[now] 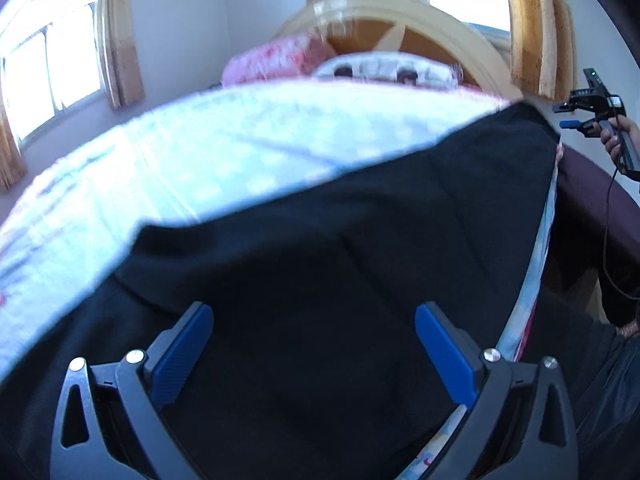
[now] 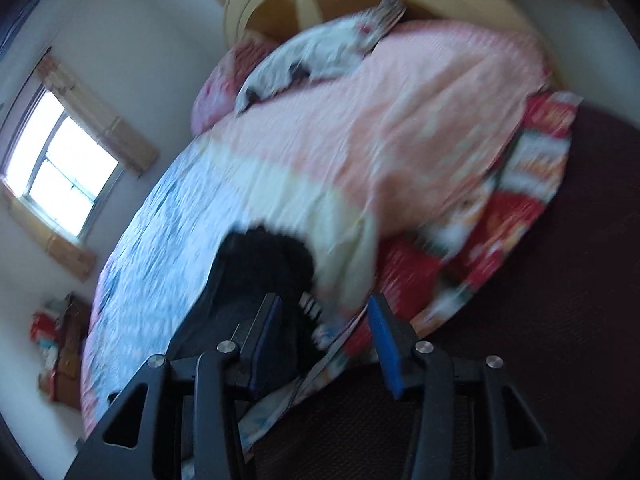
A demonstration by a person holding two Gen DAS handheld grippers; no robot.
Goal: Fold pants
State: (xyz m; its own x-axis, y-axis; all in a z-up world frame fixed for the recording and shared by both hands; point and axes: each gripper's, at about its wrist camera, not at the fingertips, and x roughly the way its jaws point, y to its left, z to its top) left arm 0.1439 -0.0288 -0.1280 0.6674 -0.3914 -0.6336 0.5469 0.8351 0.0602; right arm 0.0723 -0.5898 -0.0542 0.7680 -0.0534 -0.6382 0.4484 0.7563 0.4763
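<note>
Around the work area: round bed with a curved wooden headboard (image 1: 400, 36); pink-red pillow (image 1: 276, 60) and a crumpled white cloth with dark patches (image 1: 384, 70) lie against the headboard; windows (image 1: 52, 68) with tan curtains (image 1: 118, 36) on the wall; dark maroon bed base (image 2: 560, 280) rings the mattress on the right side; a low stack of red and brown items (image 2: 56, 348) sits on the floor by the wall, too blurred to name.

Quilted bedspread (image 1: 200, 148), puckered texture, pale blue-white near the foot, shading to cream then pink (image 2: 420, 128) toward the headboard; a red-white patterned sheet edge (image 2: 520, 184) hangs out below it.

Black pants (image 1: 320, 248) lie spread flat on the bedspread along the near right edge of the bed; soft matte fabric, a faint seam down the middle, few wrinkles; in the right wrist view the pants (image 2: 260, 264) show as a dark bunched mass just ahead of the fingers, a striped tag or label beside them, blurred.

Left gripper (image 1: 314, 350) hovers low over the pants, blue-padded fingers wide apart, nothing between them; whether the tips touch the cloth cannot be told.

Right gripper (image 2: 324, 340) also spread apart, empty, above the bed edge where pants, sheet and base meet; seen from the left view it is held off the bed's right side in a hand (image 1: 618, 136), cable trailing down; both views motion-blurred.
</note>
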